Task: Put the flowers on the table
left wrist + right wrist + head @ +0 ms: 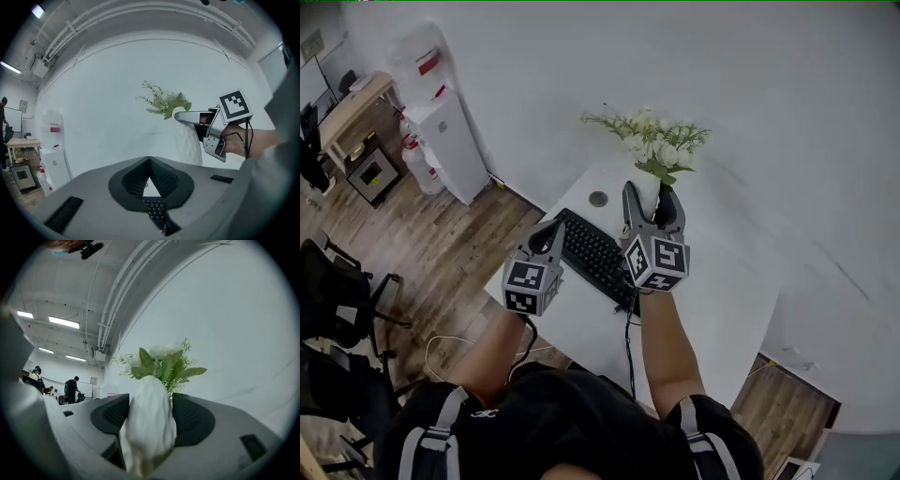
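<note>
Right tool (649,193) grips flowers (661,145); white table (722,291) below.

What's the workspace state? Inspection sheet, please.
Surface: white table, mostly bare.
Job's things: flowers in white vase, over the table's far end; cannot tell whether it is set down.
Clutter: black keyboard; round grommet.
Grippers: right gripper jaws clamped on vase; left gripper jaws together, empty, above keyboard.
Cables: black cable off near edge; white cable on floor.
Surroundings: white wall, wood floor, white cabinet, office chairs.
</note>
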